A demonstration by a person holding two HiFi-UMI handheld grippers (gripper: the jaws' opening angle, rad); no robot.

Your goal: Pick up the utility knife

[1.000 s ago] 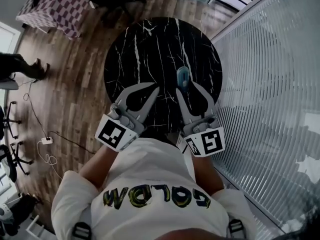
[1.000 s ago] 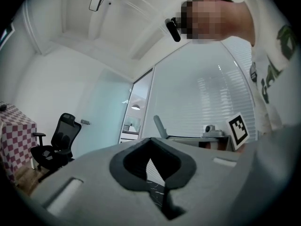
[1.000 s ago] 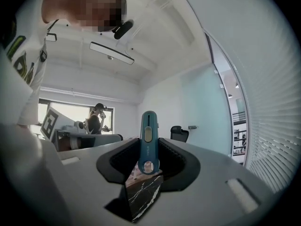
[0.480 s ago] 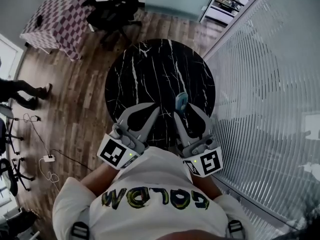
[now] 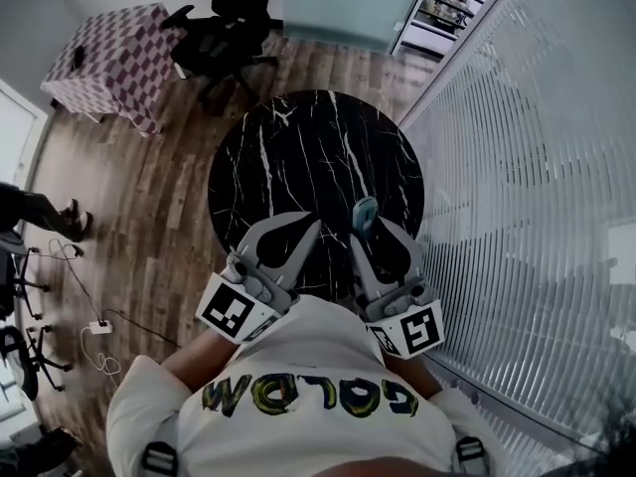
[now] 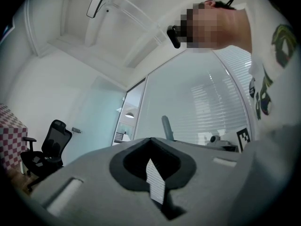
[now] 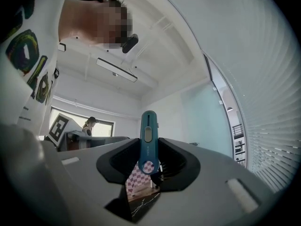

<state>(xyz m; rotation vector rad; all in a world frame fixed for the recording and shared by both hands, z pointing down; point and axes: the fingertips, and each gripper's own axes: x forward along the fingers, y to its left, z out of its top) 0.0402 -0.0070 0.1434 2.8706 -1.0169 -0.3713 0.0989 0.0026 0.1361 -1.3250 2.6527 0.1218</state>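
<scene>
Fingers of the right gripper are clenching the teal utility knife over the round black marble desk — the left gripper is pinching shut, empty. Wood floor, checkered table, office chair and blinds are ringing it.

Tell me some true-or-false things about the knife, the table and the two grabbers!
1. The right hand-held gripper is holding the teal utility knife. True.
2. The utility knife is lying on the table. False: it is clamped between the right hand-held gripper's jaws.
3. The round table is black with white veins. True.
4. The left hand-held gripper is holding a cup. False: its jaws are together with nothing between them.
5. The office chair is red. False: it is black.
</scene>
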